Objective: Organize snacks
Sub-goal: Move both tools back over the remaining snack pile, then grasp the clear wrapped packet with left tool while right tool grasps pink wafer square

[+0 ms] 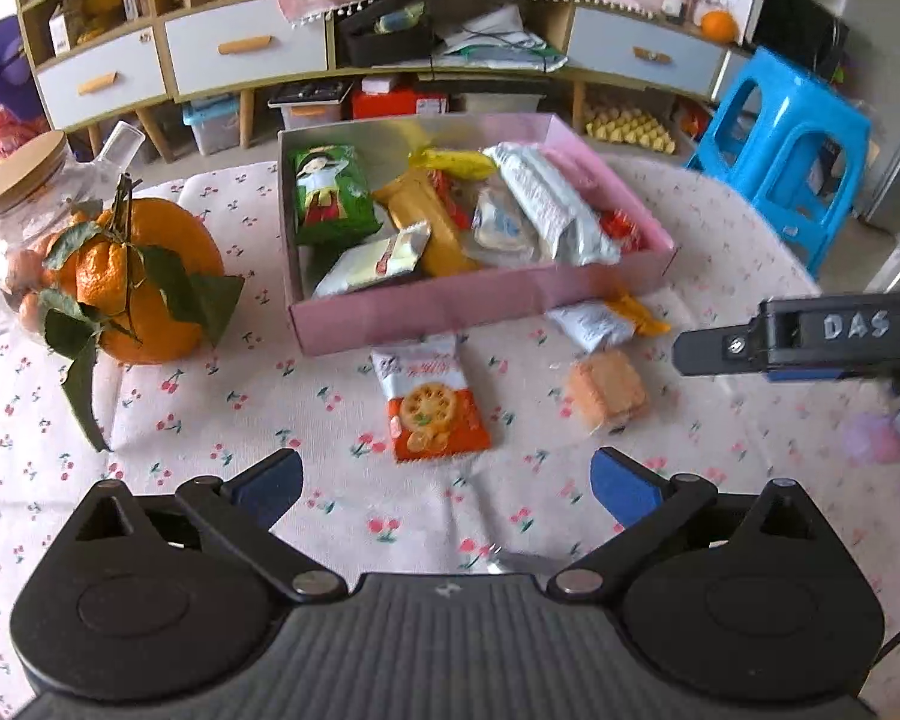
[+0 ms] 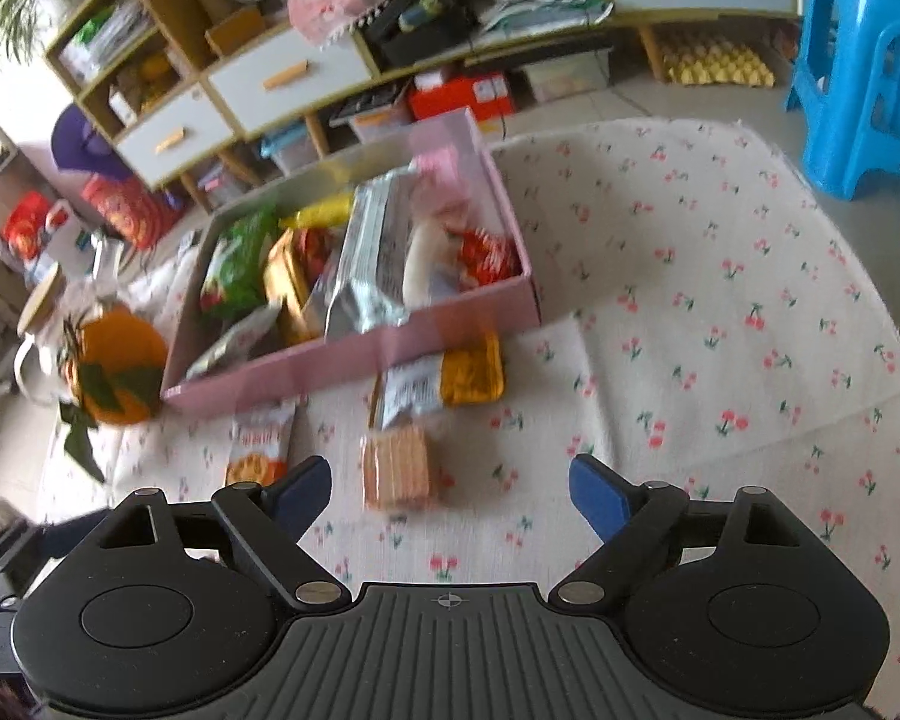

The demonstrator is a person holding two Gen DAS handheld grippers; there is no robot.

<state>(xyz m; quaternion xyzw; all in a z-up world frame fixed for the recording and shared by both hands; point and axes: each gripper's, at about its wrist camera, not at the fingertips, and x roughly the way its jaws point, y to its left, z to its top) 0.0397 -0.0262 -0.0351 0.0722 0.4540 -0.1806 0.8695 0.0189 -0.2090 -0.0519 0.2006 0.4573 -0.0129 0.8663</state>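
Observation:
A pink box (image 1: 426, 312) on the cherry-print cloth holds several snack packets, among them a green one (image 1: 330, 192) and a long silver one (image 1: 546, 204). In front of it lie an orange cracker packet (image 1: 435, 414), a clear wafer pack (image 1: 609, 390) and a silver-and-yellow packet (image 1: 600, 321). My left gripper (image 1: 447, 483) is open just short of the cracker packet, with nothing between its pads. My right gripper (image 2: 450, 486) is open too. The wafer pack (image 2: 397, 474) lies on the cloth just ahead of its left pad, untouched. One of the right gripper's fingers (image 1: 714, 351) shows at the right edge.
A large orange with leaves (image 1: 144, 282) and a glass jar with a wooden lid (image 1: 24, 180) stand left of the box. Beyond the table's rounded far edge are a blue stool (image 1: 792, 144) and a low cabinet with drawers (image 1: 246, 54).

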